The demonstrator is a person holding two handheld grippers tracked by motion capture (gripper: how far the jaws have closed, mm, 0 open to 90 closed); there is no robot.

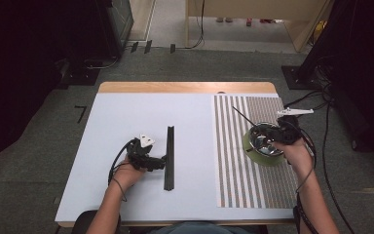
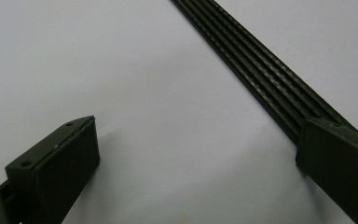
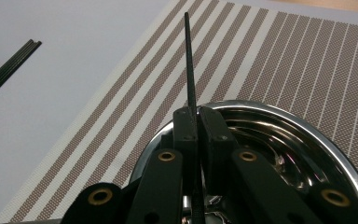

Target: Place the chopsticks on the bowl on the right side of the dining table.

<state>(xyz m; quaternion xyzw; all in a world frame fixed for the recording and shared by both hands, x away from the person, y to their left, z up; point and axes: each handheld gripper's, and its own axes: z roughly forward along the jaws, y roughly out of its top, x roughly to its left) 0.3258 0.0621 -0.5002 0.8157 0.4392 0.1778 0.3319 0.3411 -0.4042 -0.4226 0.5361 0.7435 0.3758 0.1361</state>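
Pale blue-white board covers most of my table (image 1: 126, 195), with a strip of bare wood along its far edge. On my right half lies a striped placemat (image 1: 233, 185), brown and cream bands running away from me. Near the mat's right side sits a steel bowl (image 1: 263, 139) on a green ring (image 1: 253, 153); whether that ring is a second dish or a stand I cannot tell from the high view.

Left of the mat, well apart from it, a bundle of black sticks (image 1: 169, 161) lies straight on the board, pointing away from me. My left claw (image 1: 161, 163) rests beside it with its jaws spread wide: in the left gripper view one jaw stands on bare board, while the other jaw sits at the bundle (image 2: 261, 70), covering its near part. Whether that pad presses on the sticks or only overlaps them I cannot make out.

My right claw (image 1: 268, 141) hovers over the bowl (image 3: 307, 140) with its jaws together, clamped on a single black stick (image 3: 189, 65). That stick rises from between the pads and slants out over the mat (image 3: 284, 60), its tip ending above the stripes. Its lower end disappears behind my jaws and the bowl's bottom is mostly hidden by the claw's arms.
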